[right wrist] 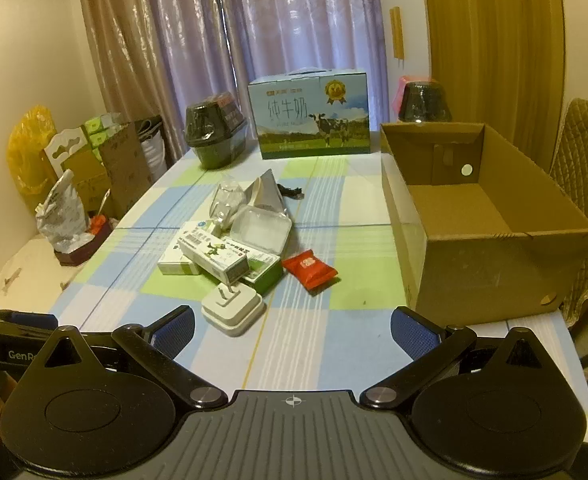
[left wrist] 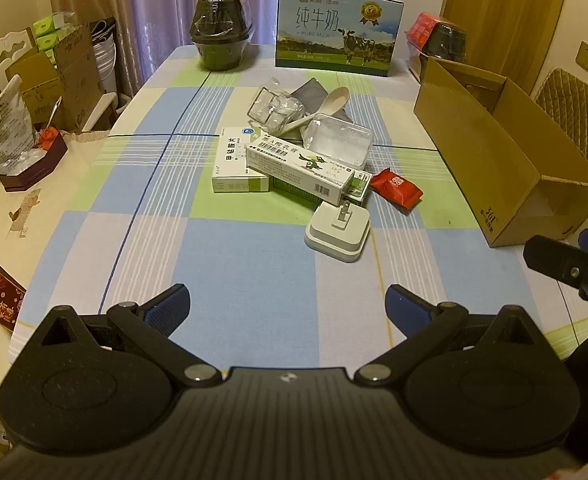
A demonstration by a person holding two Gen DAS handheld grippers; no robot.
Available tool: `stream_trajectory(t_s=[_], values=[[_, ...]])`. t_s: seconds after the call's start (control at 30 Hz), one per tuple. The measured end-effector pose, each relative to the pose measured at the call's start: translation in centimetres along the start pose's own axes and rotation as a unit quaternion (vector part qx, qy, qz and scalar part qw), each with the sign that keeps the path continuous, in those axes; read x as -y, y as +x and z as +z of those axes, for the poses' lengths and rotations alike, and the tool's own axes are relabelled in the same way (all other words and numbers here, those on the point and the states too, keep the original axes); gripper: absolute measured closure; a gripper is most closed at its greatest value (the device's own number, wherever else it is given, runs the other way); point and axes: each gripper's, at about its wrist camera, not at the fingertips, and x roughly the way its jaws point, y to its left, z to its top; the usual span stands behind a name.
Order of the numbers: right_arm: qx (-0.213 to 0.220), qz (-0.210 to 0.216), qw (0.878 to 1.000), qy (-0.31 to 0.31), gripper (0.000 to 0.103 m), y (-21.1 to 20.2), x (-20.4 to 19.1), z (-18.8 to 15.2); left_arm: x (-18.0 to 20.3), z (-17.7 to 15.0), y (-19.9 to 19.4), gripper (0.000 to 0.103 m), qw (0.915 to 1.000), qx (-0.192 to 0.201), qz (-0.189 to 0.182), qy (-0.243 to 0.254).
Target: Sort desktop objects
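Clutter (left wrist: 294,152) sits heaped mid-table beside my cardboard box (right wrist: 486,216). Both my left gripper (left wrist: 287,306) and right gripper (right wrist: 292,328) gape wide, holding nothing.

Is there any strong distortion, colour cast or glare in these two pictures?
Left wrist view: fisheye bends the cardboard box and the table edges; dark corners. Right wrist view: same bending, seen on the curtain; sheen on the clear plastic case. Both views: warm yellow, dim indoor light; soft shadows; centre fairly sharp.
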Motion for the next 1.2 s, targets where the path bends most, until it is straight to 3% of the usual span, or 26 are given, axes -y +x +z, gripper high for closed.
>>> stream_trajectory(t_s=[1.2], values=[[-0.005,-0.002,1.0,-0.002,0.002,0.44,0.13,-0.11,0.13,0.08,-0.12,0.001,0.9997,-0.003,0.011,-0.023]])
